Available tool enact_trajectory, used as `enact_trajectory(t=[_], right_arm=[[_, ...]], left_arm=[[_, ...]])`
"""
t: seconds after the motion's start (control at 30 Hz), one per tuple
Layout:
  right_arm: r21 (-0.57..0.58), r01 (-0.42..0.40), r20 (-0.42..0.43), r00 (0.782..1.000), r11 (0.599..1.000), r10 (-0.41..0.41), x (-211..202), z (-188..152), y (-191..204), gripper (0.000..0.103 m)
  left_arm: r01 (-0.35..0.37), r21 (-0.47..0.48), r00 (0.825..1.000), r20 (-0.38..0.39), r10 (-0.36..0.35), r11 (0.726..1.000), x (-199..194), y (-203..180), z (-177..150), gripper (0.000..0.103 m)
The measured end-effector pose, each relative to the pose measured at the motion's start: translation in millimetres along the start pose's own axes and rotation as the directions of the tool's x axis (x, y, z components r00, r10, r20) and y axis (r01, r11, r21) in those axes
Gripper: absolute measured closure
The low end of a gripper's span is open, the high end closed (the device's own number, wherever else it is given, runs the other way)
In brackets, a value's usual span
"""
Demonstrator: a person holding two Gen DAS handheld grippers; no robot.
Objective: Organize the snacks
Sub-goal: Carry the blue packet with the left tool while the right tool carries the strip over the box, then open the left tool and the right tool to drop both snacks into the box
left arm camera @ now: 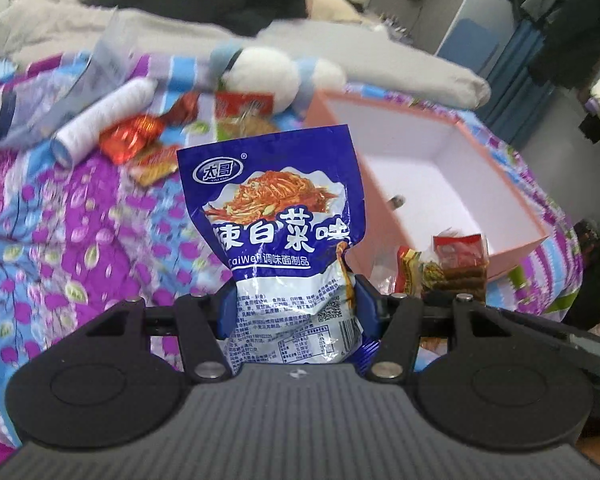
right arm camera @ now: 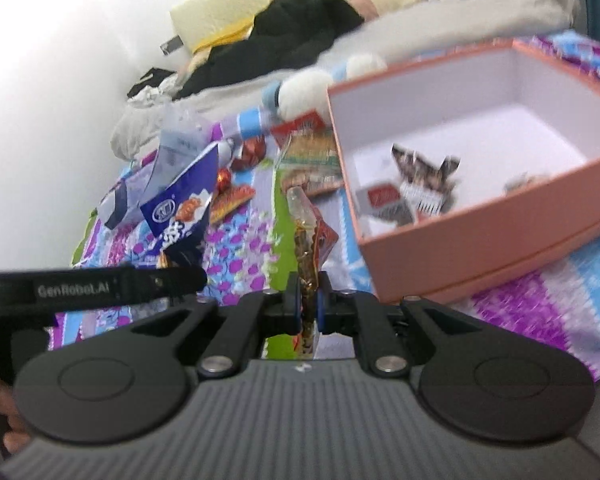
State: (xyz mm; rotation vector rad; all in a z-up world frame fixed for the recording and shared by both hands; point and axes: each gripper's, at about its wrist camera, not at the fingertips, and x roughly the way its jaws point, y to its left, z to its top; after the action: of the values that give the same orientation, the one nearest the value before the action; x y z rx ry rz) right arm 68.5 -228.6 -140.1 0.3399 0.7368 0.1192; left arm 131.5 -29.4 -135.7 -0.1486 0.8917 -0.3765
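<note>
While the left wrist view looks down over a purple and blue floral bedspread (left arm camera: 60,220), the left gripper (left arm camera: 290,308) is clamped on the lower part of a blue snack bag (left arm camera: 272,208). The bag stands upright between the blue pads, its long axis running straight away from the camera, its sealed top edge pointing toward the far side of the bed and its printed front facing the camera. Behind it to the right sits an open pink box (left arm camera: 512,216) with a white inside. Just in front of the box's near corner, a red and yellow snack packet (left arm camera: 456,260) shows at the right edge of the bag. Red foil sweets (left arm camera: 132,136) and a white roll (left arm camera: 100,120) lie on the bedspread to the left.

From the right wrist view, the right gripper (right arm camera: 308,304) has its pads pressed nearly together on that thin red and yellow snack packet (right arm camera: 310,232), held edge-on and upright, its long axis pointing away from the camera. The blue bag (right arm camera: 180,208) appears to the left, tilted, above the other gripper's black arm. The pink box (right arm camera: 480,232) lies to the right with a few small wrappers (right arm camera: 416,184) inside.
</note>
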Motion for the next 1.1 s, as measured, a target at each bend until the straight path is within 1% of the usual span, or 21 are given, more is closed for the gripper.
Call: enact_trajectory(t=[0.17,0.37,0.5,0.6,0.7,0.83,0.93,1.03,1.1], right_arm=[[-0.039,0.037,0.068,0.997,0.999,-0.034,-23.9,12.5,1.4,0.092],[-0.047,0.09,0.138,0.987,0.995,-0.082,-41.5,25.0,-9.5,0.092],[-0.038,0.122,0.174,0.978,0.992,-0.113,-43.8,37.9,-21.4,0.092],[-0.034,0.146,0.195,0.971,0.989,-0.137,-41.5,50.2,-31.1,0.092],[-0.029,0.175,0.211,0.963,0.984,-0.165,-35.6,66.0,-42.7,0.092],[-0.026,0.215,0.225,0.953,0.976,-0.204,-25.4,88.2,-59.9,0.092],[-0.019,0.245,0.213,0.948,0.969,-0.235,-12.3,103.2,-74.4,0.092],[-0.013,0.262,0.176,0.95,0.965,-0.256,3.7,116.6,-90.0,0.092],[-0.002,0.261,0.138,0.956,0.965,-0.258,14.7,123.8,-101.3,0.092]], left_arm=[[0.041,0.034,0.998,0.04,-0.042,0.999,-13.9,-21.9,17.2,0.04],[0.084,0.067,0.995,0.05,-0.088,0.994,-11.0,-48.9,30.5,0.04],[0.112,0.085,0.992,0.05,-0.117,0.99,-2.2,-65.0,43.0,0.04],[0.128,0.088,0.99,0.052,-0.133,0.988,7.0,-74.4,59.0,0.04],[0.134,0.111,0.988,0.056,-0.141,0.985,17.0,-86.3,77.0,0.04],[0.139,0.128,0.988,0.047,-0.146,0.982,38.6,-103.6,101.8,0.04],[0.145,0.13,0.989,0.02,-0.149,0.981,61.7,-113.5,118.6,0.04],[0.17,0.147,0.985,-0.034,-0.166,0.975,89.8,-119.2,133.5,0.04],[0.163,0.128,0.986,-0.057,-0.157,0.978,105.7,-120.8,143.2,0.04]])
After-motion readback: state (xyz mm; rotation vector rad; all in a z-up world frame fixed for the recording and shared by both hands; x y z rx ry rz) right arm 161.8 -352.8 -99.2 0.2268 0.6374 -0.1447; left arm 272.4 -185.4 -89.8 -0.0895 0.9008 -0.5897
